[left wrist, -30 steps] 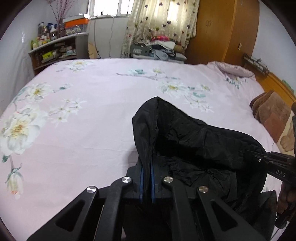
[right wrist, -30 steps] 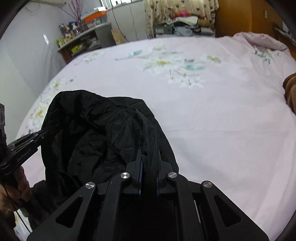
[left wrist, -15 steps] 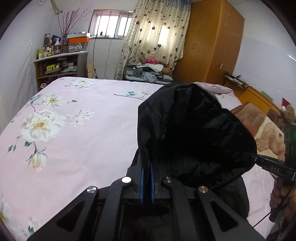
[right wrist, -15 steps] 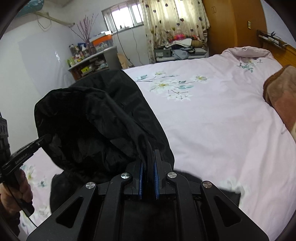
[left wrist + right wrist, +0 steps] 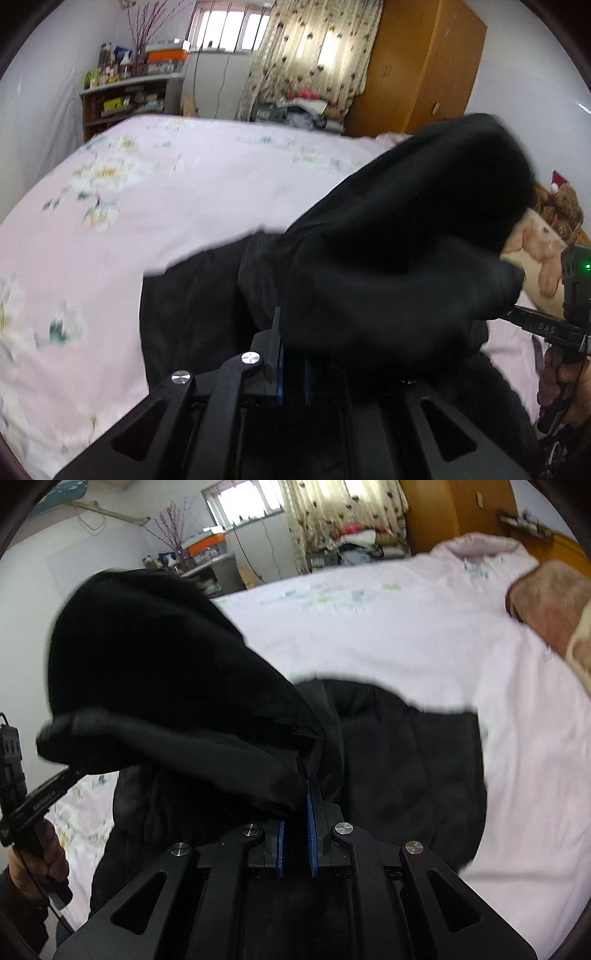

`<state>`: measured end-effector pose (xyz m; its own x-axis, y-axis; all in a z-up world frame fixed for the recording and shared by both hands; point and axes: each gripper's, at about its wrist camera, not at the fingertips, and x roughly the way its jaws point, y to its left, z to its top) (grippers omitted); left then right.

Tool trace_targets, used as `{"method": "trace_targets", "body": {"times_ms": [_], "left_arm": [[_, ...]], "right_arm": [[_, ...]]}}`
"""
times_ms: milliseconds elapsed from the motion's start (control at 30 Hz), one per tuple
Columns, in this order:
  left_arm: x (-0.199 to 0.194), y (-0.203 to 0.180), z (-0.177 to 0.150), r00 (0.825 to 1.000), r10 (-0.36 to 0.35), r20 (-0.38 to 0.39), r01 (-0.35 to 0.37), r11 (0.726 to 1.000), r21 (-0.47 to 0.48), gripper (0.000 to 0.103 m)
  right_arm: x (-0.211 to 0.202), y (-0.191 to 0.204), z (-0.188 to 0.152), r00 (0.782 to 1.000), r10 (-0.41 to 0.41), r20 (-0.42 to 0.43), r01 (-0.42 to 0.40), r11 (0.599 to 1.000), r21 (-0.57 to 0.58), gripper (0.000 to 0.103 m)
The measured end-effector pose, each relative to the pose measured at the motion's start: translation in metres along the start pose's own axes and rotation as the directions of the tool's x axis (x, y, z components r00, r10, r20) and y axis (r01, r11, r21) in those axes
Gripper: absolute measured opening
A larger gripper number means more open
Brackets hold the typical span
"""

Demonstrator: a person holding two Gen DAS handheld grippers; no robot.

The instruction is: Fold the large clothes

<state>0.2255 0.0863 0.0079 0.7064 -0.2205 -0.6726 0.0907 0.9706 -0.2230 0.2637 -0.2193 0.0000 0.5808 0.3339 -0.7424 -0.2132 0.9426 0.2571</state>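
Note:
A large black hooded jacket [image 5: 388,251] hangs between my two grippers above the pink floral bed [image 5: 147,192]. My left gripper [image 5: 291,354] is shut on the jacket's edge by the hood. My right gripper [image 5: 295,812] is shut on the other edge of the jacket [image 5: 177,716]. The hood bulges up between them and the body hangs down over the bed [image 5: 406,635]. The right gripper also shows at the right edge of the left wrist view [image 5: 546,326], and the left gripper at the left edge of the right wrist view [image 5: 40,797].
A brown blanket [image 5: 546,605] and a stuffed bear [image 5: 543,243] lie by the headboard. A wooden wardrobe [image 5: 421,66], a cluttered shelf [image 5: 125,99] and curtains [image 5: 314,51] stand beyond the bed.
Both grippers have lifted the jacket from the bed; the hood rose and the body now hangs spread below. The views are blurred from motion.

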Motion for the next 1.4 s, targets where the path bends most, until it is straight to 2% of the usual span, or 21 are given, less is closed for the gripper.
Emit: {"method": "trace_targets", "body": {"times_ms": [100, 300, 433, 533, 567, 633, 667, 733, 800, 867, 900, 933, 967, 1100, 1167, 1233, 1400], "left_arm": [[0.004, 0.004, -0.019, 0.999, 0.024, -0.048, -0.024, 1.000, 0.000, 0.010], [0.000, 0.018, -0.051, 0.991, 0.013, -0.136, -0.019, 0.999, -0.042, 0.011], [-0.012, 0.029, -0.066, 0.986, 0.017, -0.164, -0.028, 0.997, -0.068, 0.011], [-0.024, 0.025, -0.064, 0.991, 0.007, -0.137, -0.018, 0.996, -0.084, 0.011], [-0.025, 0.022, -0.060, 0.993, -0.005, -0.121, -0.006, 0.996, -0.087, 0.014], [-0.026, 0.019, -0.047, 0.996, -0.034, -0.085, 0.026, 0.995, -0.095, 0.033], [-0.024, 0.015, -0.038, 0.997, -0.039, -0.061, 0.033, 0.995, -0.096, 0.046], [-0.016, 0.003, -0.020, 0.998, -0.051, -0.031, 0.048, 0.995, -0.087, 0.048], [-0.008, -0.012, -0.010, 0.995, -0.094, -0.016, 0.093, 0.993, -0.070, 0.048], [0.004, -0.026, -0.008, 0.992, -0.123, -0.029, 0.122, 0.992, -0.040, 0.049], [0.011, -0.032, -0.010, 0.990, -0.131, -0.046, 0.130, 0.991, -0.024, 0.048], [0.015, -0.036, -0.013, 0.989, -0.135, -0.061, 0.134, 0.991, -0.012, 0.048], [0.020, -0.040, -0.018, 0.987, -0.139, -0.079, 0.140, 0.990, 0.002, 0.048], [0.032, -0.034, -0.056, 0.982, -0.121, -0.141, 0.126, 0.992, 0.022, 0.049], [0.046, -0.024, -0.079, 0.976, -0.102, -0.192, 0.104, 0.995, -0.002, 0.049], [0.053, -0.020, -0.093, 0.976, -0.108, -0.189, 0.106, 0.994, -0.020, 0.050], [0.061, -0.024, -0.094, 0.981, -0.070, -0.180, 0.069, 0.998, -0.007, 0.050]], "right_arm": [[0.010, -0.005, -0.023, 0.999, 0.012, -0.048, -0.011, 1.000, 0.019, 0.010], [0.015, -0.018, -0.048, 0.992, 0.040, -0.116, -0.034, 0.998, 0.056, 0.017], [0.005, -0.033, -0.060, 0.990, 0.054, -0.130, -0.041, 0.994, 0.103, 0.040], [-0.002, -0.038, -0.060, 0.989, 0.099, -0.106, -0.081, 0.983, 0.162, 0.041], [-0.003, -0.037, -0.059, 0.989, 0.117, -0.095, -0.099, 0.978, 0.181, 0.042], [0.002, -0.035, -0.048, 0.985, 0.156, -0.073, -0.137, 0.968, 0.211, 0.043], [0.009, -0.032, -0.041, 0.981, 0.181, -0.068, -0.162, 0.960, 0.227, 0.044], [0.021, -0.022, -0.032, 0.974, 0.213, -0.072, -0.190, 0.950, 0.247, 0.044], [0.039, -0.008, -0.021, 0.967, 0.243, -0.079, -0.215, 0.941, 0.260, 0.044], [0.054, 0.002, -0.016, 0.955, 0.280, -0.096, -0.246, 0.933, 0.264, 0.044], [0.060, 0.006, -0.016, 0.954, 0.277, -0.111, -0.239, 0.933, 0.269, 0.043], [0.065, 0.007, -0.018, 0.955, 0.270, -0.126, -0.229, 0.936, 0.267, 0.018], [0.067, 0.010, -0.021, 0.957, 0.259, -0.129, -0.220, 0.942, 0.255, 0.006], [0.055, 0.014, -0.040, 0.967, 0.240, -0.090, -0.212, 0.947, 0.241, 0.006], [0.064, 0.008, -0.061, 0.968, 0.213, -0.134, -0.176, 0.953, 0.247, 0.006], [0.081, 0.003, -0.077, 0.966, 0.185, -0.179, -0.139, 0.960, 0.243, 0.006], [0.094, 0.012, -0.070, 0.975, 0.110, -0.192, -0.079, 0.983, 0.164, 0.006]]}}
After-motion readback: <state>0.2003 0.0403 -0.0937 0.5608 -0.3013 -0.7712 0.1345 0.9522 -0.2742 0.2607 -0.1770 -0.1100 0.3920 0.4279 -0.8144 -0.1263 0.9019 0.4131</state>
